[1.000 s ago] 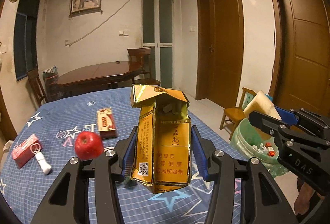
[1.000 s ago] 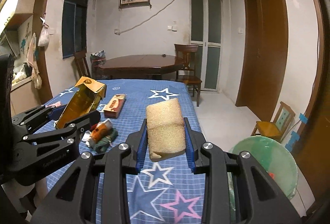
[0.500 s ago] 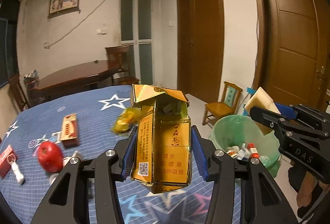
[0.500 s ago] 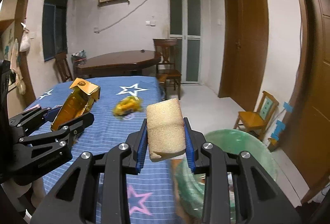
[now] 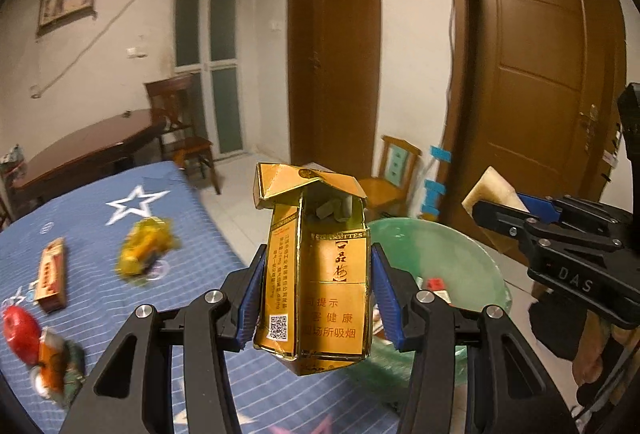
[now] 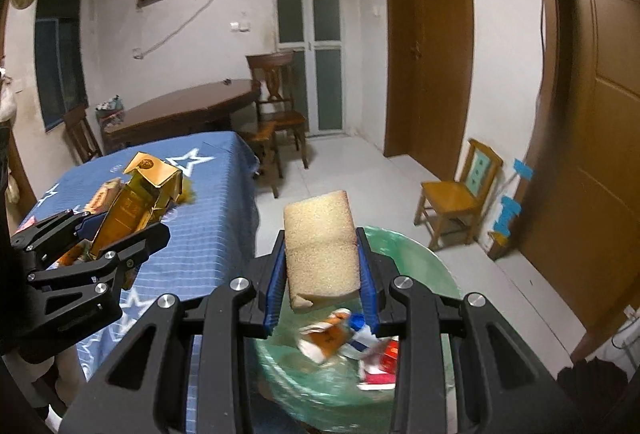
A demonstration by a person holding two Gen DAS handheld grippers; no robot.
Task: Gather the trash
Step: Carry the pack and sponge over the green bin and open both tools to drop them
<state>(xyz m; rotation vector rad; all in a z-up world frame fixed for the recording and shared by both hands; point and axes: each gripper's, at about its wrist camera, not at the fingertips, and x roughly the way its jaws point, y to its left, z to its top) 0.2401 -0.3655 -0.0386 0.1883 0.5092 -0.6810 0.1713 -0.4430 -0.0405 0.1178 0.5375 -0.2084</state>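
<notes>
Left wrist view: left gripper (image 5: 316,298) jaws clamped on a gold cigarette pack (image 5: 316,274), held upright, lid flap bent open at the top, blue pads pressing both sides. Pack sits in the air at the table edge, partly in front of the green bin (image 5: 452,254). Bin stands on the floor just beside the table (image 5: 100,218); a red-and-white scrap is visible inside. On the blue star-print cloth, blurred: a yellow wrapper (image 5: 146,252), a small red-and-tan box (image 5: 51,274), a red apple (image 5: 20,326), an orange item at the lower left that I cannot identify.

Right wrist view: right gripper (image 6: 322,286) jaws clamped on a tan sponge (image 6: 320,254), which is held directly above the open bin (image 6: 416,258). Bin contents under it: an orange-and-white carton (image 6: 326,334), red and white scraps. Left gripper (image 6: 92,246) with the pack (image 6: 140,202) appears at left, over the table (image 6: 212,218). Small yellow chair (image 6: 460,194) against the wall beyond the bin.
</notes>
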